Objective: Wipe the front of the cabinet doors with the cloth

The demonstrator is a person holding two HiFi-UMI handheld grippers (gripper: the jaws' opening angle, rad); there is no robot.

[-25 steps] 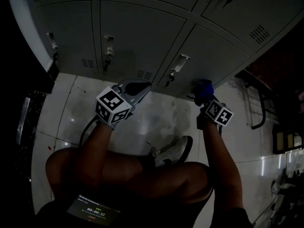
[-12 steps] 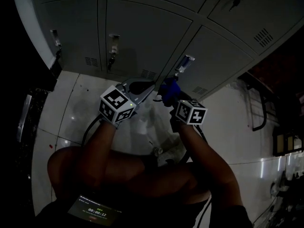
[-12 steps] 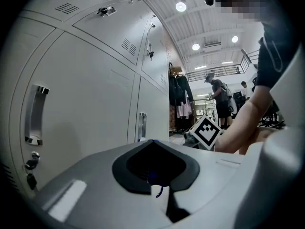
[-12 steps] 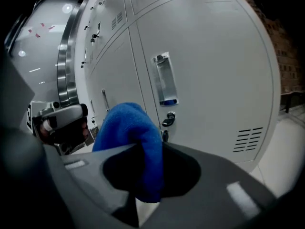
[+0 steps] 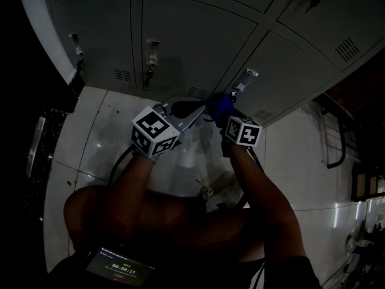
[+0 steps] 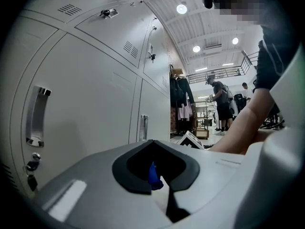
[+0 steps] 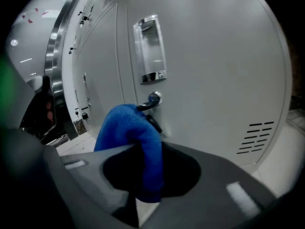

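Near door [image 7: 214, 70]: cloth [image 7: 133, 132] hangs just below the handle [image 7: 150, 49].
Right gripper [image 7: 143, 185]: jaws clamped on the cloth.
Left gripper [image 6: 164, 194]: jaws together, holding nothing, just beside right gripper.

The cabinet doors [image 5: 192, 35] run off the top edge of the head view, so their upper parts cannot be seen. That view is very dark. In it the cloth [image 5: 220, 106] covers the tips of the right gripper [image 5: 223, 109]. A screen [image 5: 120, 268] at the bottom edge is cut off, and its print is too small to read.

In the right gripper view the cloth hides part of the lock [image 7: 153, 98] on 1 door.

In the left gripper view only 1 tiny blue bit of the cloth shows, through the hollow of the left gripper [image 6: 153, 144]. The people [image 6: 220, 104] far off are too small to make out well.
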